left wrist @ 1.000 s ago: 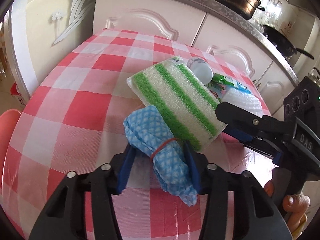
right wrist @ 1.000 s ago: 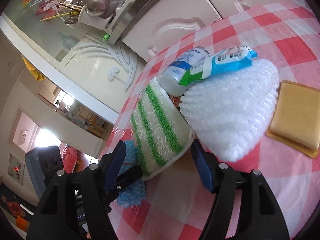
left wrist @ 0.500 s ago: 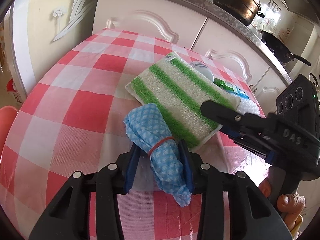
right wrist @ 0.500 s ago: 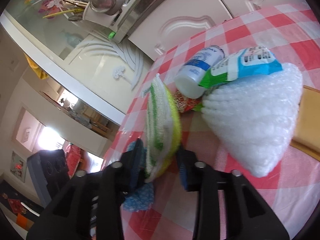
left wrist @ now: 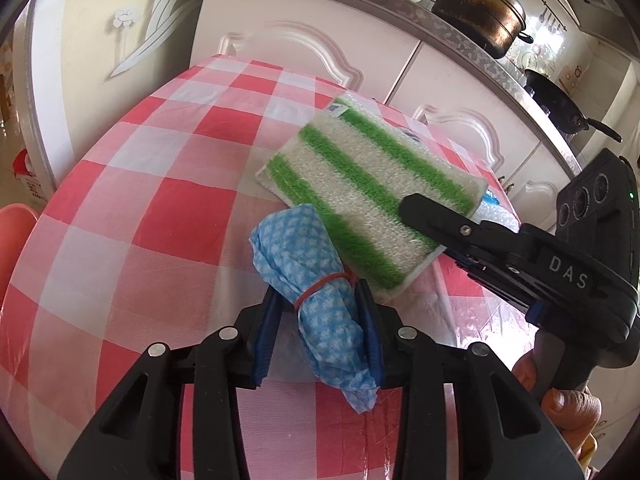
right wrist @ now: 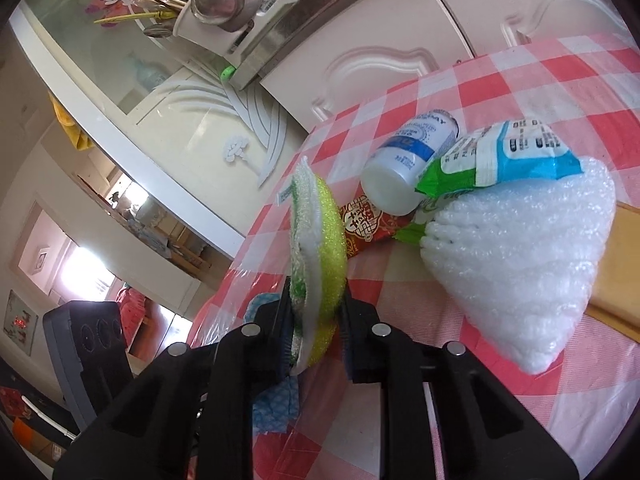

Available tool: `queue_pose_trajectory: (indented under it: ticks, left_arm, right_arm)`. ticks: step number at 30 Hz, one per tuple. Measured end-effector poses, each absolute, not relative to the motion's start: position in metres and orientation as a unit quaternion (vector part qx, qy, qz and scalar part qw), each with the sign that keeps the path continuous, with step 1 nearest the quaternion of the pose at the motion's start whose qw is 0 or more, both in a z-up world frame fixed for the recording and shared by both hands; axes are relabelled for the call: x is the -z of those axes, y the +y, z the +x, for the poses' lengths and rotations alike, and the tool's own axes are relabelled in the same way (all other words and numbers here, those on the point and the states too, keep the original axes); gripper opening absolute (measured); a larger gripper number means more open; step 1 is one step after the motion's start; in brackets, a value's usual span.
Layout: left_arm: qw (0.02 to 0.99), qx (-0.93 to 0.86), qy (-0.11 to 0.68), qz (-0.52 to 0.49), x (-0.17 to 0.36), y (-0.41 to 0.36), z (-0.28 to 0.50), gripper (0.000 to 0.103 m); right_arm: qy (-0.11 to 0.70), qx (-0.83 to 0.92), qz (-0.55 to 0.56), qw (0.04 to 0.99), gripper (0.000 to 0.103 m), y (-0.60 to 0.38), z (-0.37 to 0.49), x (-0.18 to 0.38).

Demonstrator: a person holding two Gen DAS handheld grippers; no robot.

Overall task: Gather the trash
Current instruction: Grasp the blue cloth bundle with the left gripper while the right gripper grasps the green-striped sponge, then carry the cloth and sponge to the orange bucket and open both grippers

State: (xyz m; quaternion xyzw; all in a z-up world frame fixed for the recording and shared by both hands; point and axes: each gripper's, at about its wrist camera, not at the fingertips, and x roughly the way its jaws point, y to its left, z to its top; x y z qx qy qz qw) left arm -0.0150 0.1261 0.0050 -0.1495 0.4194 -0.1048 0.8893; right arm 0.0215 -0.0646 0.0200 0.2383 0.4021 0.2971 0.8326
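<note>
A blue checked cloth bundle (left wrist: 304,248), tied with a red rubber band, lies on the red-and-white checked table (left wrist: 132,208). My left gripper (left wrist: 318,296) is shut on its lower half, pads pressing both sides. A green-striped white sponge (left wrist: 360,184) with a yellow back (right wrist: 324,232) stands tilted up on its edge. My right gripper (right wrist: 316,296) has its jaws closing on the sponge's near end, and the pads squeeze it. From the left wrist view the right gripper (left wrist: 432,232) reaches in from the right. Part of the blue cloth (right wrist: 276,404) shows below the right gripper.
Behind the sponge lie a white bottle (right wrist: 408,160), a blue-green wipes packet (right wrist: 508,152), a red wrapper (right wrist: 368,224) and a wad of bubble wrap (right wrist: 520,264). A tan board (right wrist: 616,264) sits at the right. White cabinets (left wrist: 304,52) stand behind the table, with a pink stool (left wrist: 16,240) left.
The right gripper's jaws closed onto the sponge, which rose from lying flat to standing on edge. The left gripper's jaws narrowed onto the blue cloth.
</note>
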Motion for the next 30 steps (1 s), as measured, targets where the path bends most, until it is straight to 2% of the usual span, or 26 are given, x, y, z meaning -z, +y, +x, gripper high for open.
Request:
queue_pose_trajectory:
  ticks: [6,7,30]
  left_arm:
    - [0.893,0.101,0.409,-0.158,-0.010,0.138,-0.021,0.035]
    - [0.894,0.100,0.407,-0.160,-0.011,0.140,-0.022,0.027]
    - [0.905,0.074,0.372,-0.194,-0.019,0.214,-0.056,0.026]
  right_arm:
    - [0.383,-0.306,0.223,0.842,0.021,-0.062,0.012,-0.031]
    - [0.381,-0.306,0.220,0.844,0.021,-0.061,0.010,-0.033]
    - [0.360,-0.306,0.198,0.859,0.021,-0.044,-0.024,-0.059]
